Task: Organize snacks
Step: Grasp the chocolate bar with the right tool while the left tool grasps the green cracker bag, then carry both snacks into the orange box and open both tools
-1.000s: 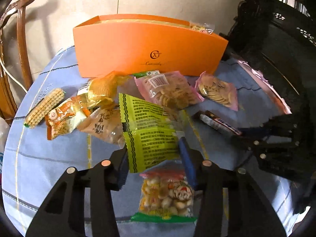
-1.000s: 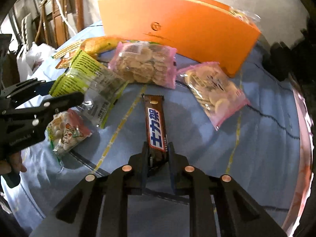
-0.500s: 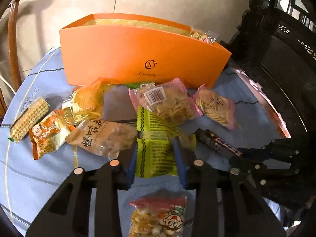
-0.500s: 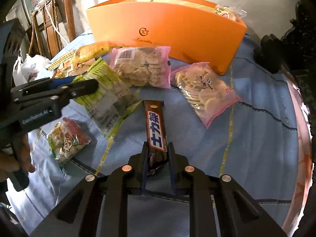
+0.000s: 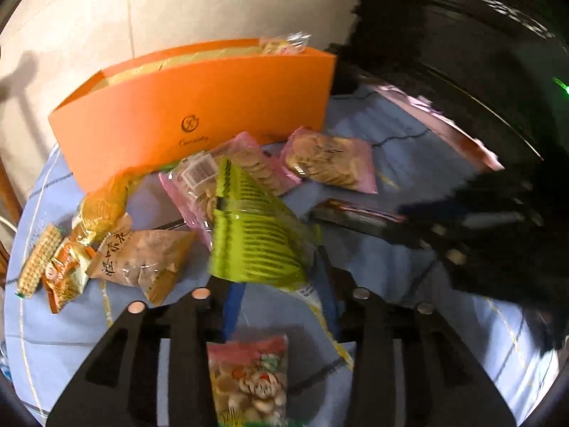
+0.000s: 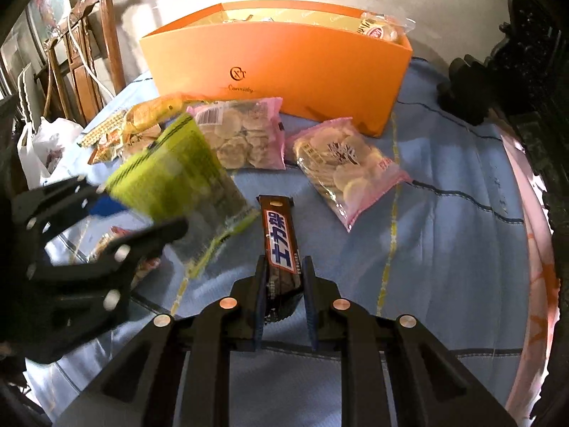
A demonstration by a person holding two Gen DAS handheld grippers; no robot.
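An orange box (image 5: 213,106) (image 6: 302,64) stands open at the back of the blue tablecloth (image 6: 444,249), with several snacks inside. My left gripper (image 5: 275,277) (image 6: 138,219) holds a green packet (image 5: 256,235) (image 6: 170,174) tilted above the table. The packet sits between its blue pads while the jaws are opening. My right gripper (image 6: 284,267) is shut on the near end of a brown chocolate bar (image 6: 279,235) (image 5: 355,213), which points toward the box. A cartoon snack bag (image 5: 249,377) lies under my left gripper.
Two pink biscuit bags (image 6: 245,135) (image 6: 341,163) lie before the box. A brown bag (image 5: 142,259), a yellow bag (image 5: 103,206), an orange bag (image 5: 64,277) and a wafer pack (image 5: 37,259) lie at the left. A dark carved chair (image 6: 526,71) stands right, a wooden chair (image 6: 81,53) left.
My left gripper closed on the green packet, lifted it off the table and rolled while moving. The right gripper raised the chocolate bar a little and kept its grip.
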